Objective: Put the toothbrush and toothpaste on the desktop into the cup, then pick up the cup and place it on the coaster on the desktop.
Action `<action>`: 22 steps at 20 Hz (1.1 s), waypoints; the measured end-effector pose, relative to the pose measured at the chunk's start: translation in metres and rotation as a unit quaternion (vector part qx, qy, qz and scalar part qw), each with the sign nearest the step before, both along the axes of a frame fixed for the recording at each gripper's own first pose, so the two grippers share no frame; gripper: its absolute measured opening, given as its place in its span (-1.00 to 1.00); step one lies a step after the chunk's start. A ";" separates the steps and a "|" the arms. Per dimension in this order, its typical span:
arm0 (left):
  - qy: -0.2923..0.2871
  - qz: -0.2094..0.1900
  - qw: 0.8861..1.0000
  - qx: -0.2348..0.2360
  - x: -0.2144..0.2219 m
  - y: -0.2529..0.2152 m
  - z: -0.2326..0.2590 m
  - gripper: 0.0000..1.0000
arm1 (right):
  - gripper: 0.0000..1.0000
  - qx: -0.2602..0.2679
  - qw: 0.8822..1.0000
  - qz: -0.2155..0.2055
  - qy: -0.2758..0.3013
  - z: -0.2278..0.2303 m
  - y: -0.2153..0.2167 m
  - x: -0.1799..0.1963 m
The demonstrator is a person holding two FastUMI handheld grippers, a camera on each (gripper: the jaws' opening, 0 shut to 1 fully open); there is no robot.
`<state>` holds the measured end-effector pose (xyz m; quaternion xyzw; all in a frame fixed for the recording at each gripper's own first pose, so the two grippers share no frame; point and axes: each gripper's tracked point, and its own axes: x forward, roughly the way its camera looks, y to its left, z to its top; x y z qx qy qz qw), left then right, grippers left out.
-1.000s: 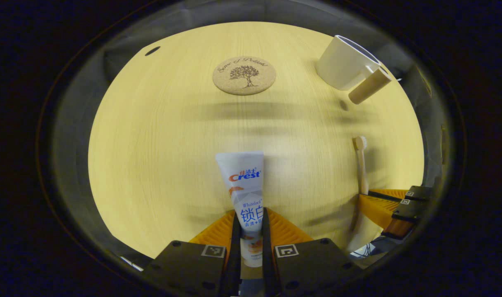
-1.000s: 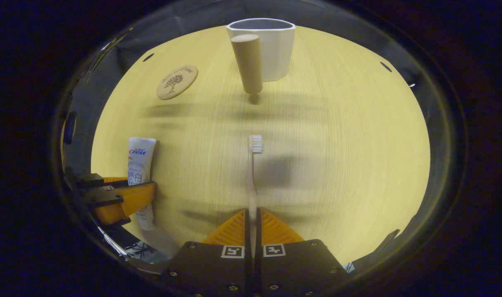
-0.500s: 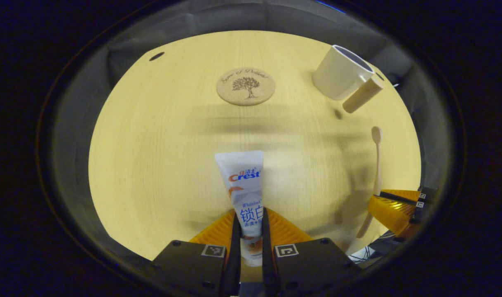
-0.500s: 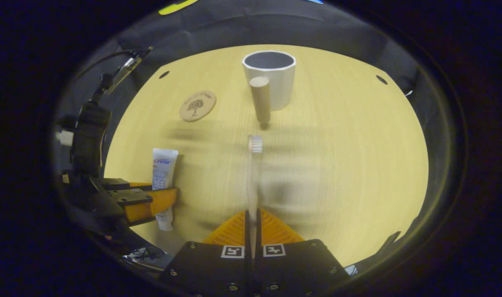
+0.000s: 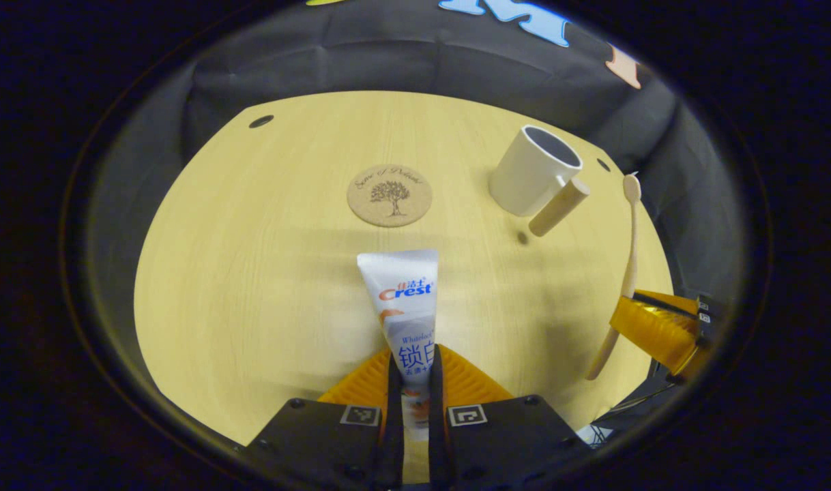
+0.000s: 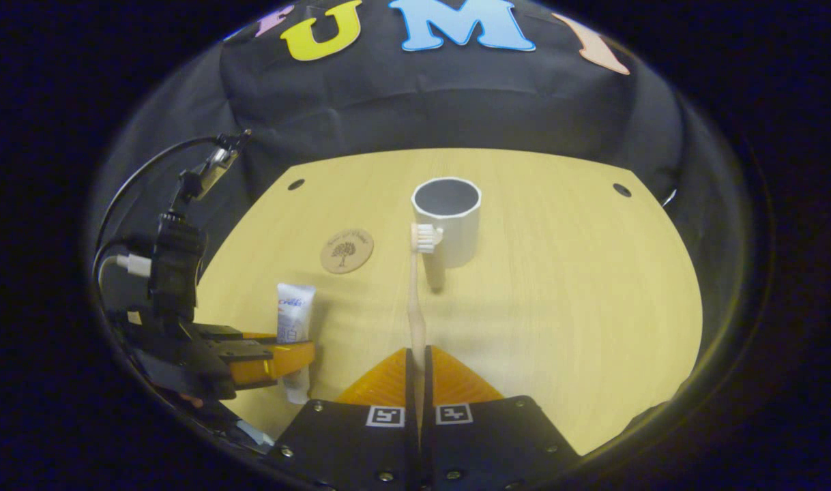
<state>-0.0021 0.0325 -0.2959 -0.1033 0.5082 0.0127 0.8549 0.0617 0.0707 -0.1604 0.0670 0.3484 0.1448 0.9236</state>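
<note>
Both grippers have risen since a second ago, so the pale wooden counter [image 6: 559, 327] now looks smaller and farther below, and the toothbrush and tube have come up off it.

Near the counter's far edge stands the white ceramic cup with a round wooden handle [image 6: 448, 221], upright and open-mouthed. Just left of the cup lies the round cork coaster printed with a tree [image 5: 389, 195], flat and well apart from it.

Nearer than the coaster, the left gripper [image 5: 411, 372] is closed on the lower part of the white toothpaste tube with blue and red print [image 5: 403, 300], whose flat crimped end points toward the coaster. Nearer than the cup, the right gripper [image 6: 417, 372] is clamped tight on the handle of the slim cream toothbrush with white bristles [image 6: 415, 300]. Its head overlaps the cup's handle in the right gripper view, though it seems to hang short of the cup rather than touch it.
</note>
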 end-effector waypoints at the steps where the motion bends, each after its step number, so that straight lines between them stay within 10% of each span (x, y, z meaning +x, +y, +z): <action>1: -0.012 -0.002 1.000 -0.002 0.004 -0.001 0.007 -0.56 | -0.96 0.004 1.000 -0.005 -0.017 0.008 -0.002 0.006; 22: -0.290 0.015 0.956 -0.037 0.146 -0.014 0.160 -0.58 | -0.96 0.046 0.947 -0.046 -0.313 0.143 -0.015 0.146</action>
